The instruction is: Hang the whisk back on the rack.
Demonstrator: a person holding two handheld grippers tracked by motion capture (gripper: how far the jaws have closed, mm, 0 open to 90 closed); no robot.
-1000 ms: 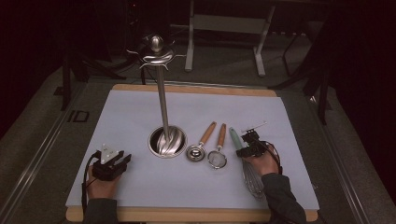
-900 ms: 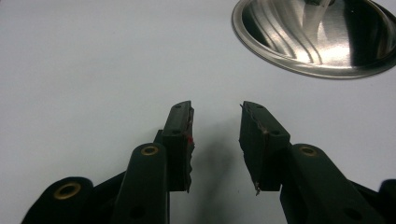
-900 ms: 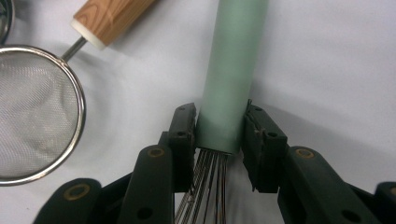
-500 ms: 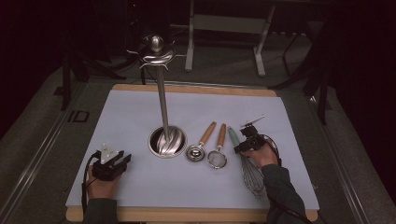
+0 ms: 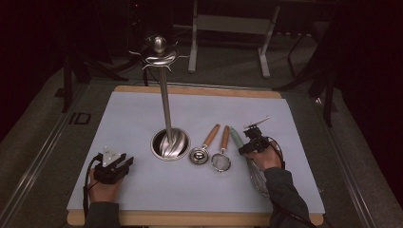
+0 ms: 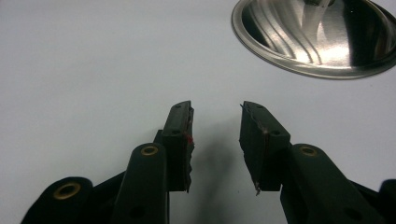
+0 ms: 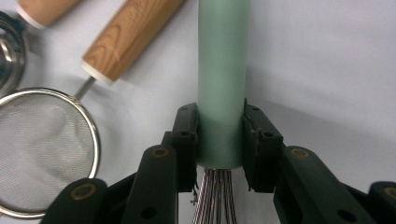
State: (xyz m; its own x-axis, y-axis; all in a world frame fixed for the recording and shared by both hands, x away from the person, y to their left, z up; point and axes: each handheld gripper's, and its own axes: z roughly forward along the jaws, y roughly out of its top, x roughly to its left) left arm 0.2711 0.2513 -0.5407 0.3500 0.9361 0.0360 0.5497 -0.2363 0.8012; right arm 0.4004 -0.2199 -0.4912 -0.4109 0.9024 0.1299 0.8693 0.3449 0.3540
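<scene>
Whisk (image 7: 221, 79): matt mint-green handle, smooth, plastic-like; thin bright metal wires. Strainer (image 7: 44, 151): fine metal mesh, polished rim, light wood handle with visible grain. Scoop (image 5: 198, 155): shiny metal bowl, wood handle. Stand (image 5: 169, 144): glossy brushed metal, fluted base. Worktop (image 5: 142, 114): matt white sheet, smooth; wood edge. Fingers (image 6: 180, 135): matt black plastic.

Right tool (image 7: 219, 135): its jaws have just been closing and now sit against both sides of the whisk (image 7: 222, 79), on the lower end of the mint-green handle just above the wires.
Right hand (image 5: 264, 156): sits slightly nearer the whisk than a second ago, a small shift toward the near-right part of the worktop (image 5: 142, 118).
</scene>
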